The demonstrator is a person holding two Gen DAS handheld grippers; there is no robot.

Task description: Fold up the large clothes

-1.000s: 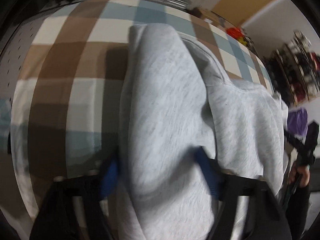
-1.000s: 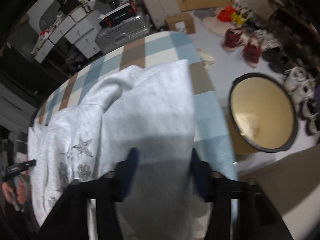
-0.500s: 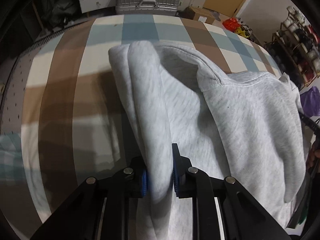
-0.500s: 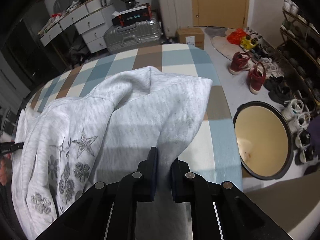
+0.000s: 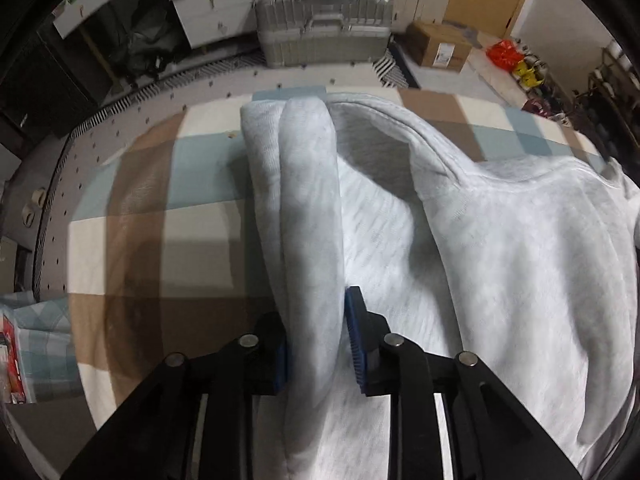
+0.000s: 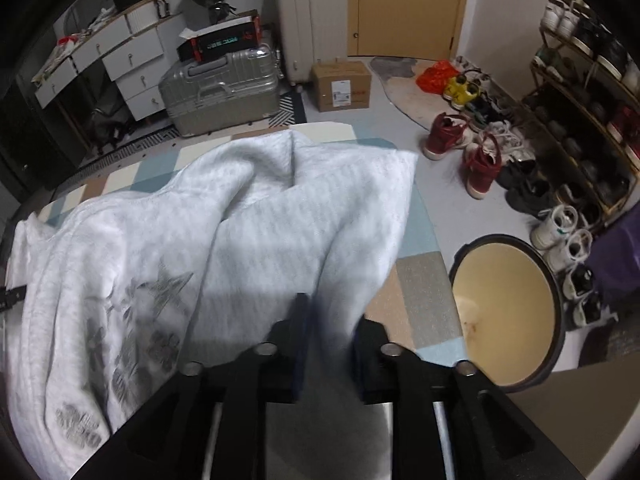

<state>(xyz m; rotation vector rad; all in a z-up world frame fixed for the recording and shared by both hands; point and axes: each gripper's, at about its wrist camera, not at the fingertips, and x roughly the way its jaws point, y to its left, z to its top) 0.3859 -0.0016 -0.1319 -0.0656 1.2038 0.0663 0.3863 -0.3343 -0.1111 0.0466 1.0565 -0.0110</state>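
Grey sweatshirt lies bunched on the checked counter; both the left gripper and right gripper have jaws opening around its folds.

Sweatshirt hem below frame edge

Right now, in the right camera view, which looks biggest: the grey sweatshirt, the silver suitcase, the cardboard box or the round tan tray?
1. Grey sweatshirt
2. Round tan tray, though nearness inflates it
3. Silver suitcase
4. Cardboard box
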